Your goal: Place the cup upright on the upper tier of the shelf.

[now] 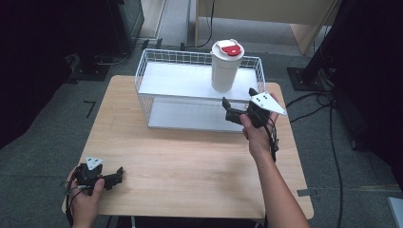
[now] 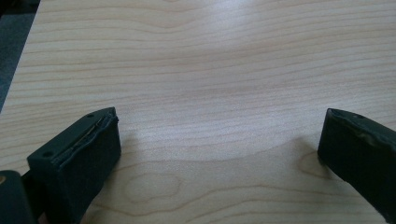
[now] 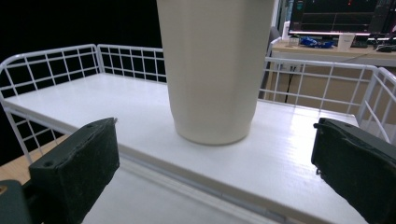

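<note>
Right gripper (image 1: 240,105) fingers apart, nothing held, lined up in front of the cream cup (image 1: 226,66), which stands upright on the top shelf of the white wire rack (image 1: 142,71) at its right end. Left gripper (image 1: 115,176) fingers apart, resting low on the desk (image 1: 190,161). Risk: tall cup, red-tabbed lid (image 1: 228,49); an off-centre approach or a finger catching the rack's rail could tip it.

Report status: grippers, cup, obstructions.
Right gripper open, level with the cream cup, not touching. Cup upright on wire rack's upper shelf. Left gripper open, low over table. Path clear.
</note>
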Tool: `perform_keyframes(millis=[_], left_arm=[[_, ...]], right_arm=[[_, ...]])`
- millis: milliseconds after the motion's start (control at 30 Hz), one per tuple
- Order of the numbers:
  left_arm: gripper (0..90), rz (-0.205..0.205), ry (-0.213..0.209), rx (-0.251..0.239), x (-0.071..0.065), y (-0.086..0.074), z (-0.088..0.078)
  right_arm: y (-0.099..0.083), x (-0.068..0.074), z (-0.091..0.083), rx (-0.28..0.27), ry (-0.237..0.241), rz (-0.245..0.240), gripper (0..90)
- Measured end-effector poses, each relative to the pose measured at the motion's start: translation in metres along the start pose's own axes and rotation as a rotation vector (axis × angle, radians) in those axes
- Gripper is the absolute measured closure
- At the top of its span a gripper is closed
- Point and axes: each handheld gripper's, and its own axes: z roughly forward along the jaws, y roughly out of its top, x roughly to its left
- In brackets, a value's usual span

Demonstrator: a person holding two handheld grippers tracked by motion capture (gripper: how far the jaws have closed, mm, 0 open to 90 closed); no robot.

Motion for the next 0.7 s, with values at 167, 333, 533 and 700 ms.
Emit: perform_keyframes(millis=[167,333,533,700], left_arm=[[0.0,-0.001,-0.001,0.0,0.0,0.0,0.0],[0.0,-0.001,-0.002,0.0,0.0,0.0,0.0],[0.0,-0.001,-0.001,0.0,0.0,0.0,0.0],[0.0,-0.001,-0.001,-0.001,0.0,0.0,0.0]], right_arm=[[-0.007,0.0,-0.011,0.003,-0.002,-0.005,0.7],[-0.014,-0.001,-0.022,0.005,-0.005,-0.008,0.7],[-0.021,-0.003,-0.034,0.001,-0.007,0.007,0.7],[-0.028,-0.006,-0.041,0.002,-0.02,0.014,0.7]])
